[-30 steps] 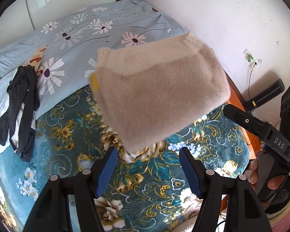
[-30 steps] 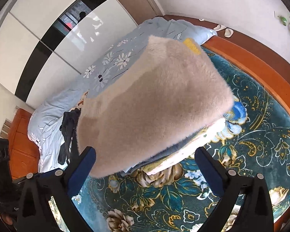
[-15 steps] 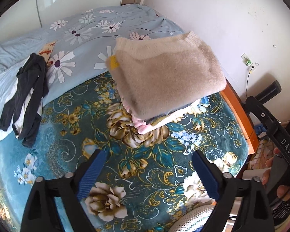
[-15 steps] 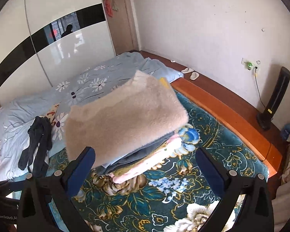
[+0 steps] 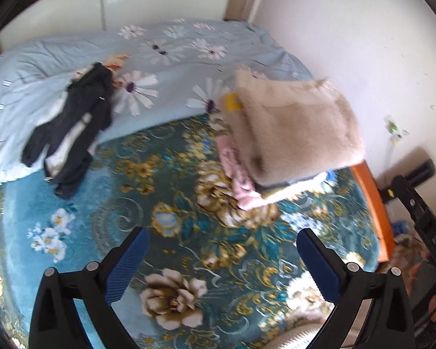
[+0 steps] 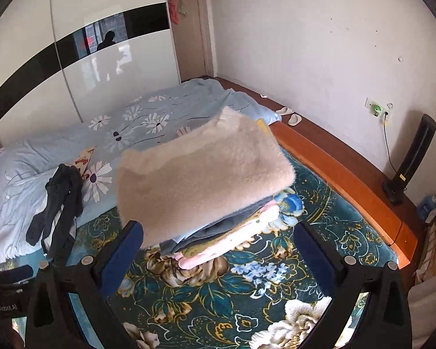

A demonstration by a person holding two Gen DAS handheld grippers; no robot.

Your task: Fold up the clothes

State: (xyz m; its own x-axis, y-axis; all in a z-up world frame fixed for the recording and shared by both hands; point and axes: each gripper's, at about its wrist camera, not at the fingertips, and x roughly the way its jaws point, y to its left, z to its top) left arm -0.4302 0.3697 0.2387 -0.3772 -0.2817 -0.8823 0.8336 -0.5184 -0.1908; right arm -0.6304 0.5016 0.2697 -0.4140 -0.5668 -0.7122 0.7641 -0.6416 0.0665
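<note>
Clothes stack; dark garment apparently unfolded nearby.

Fuzzy, matt beige folded garment; plush floral blanket; smooth light-blue cotton-like sheet; glossy white wardrobe doors; polished wooden bed frame; matt black plastic gripper arms with ribbed blue pads.

My other tool, at the lower left of the right view, reads "GenRobot.AI"; I can read nothing else clearly.
</note>
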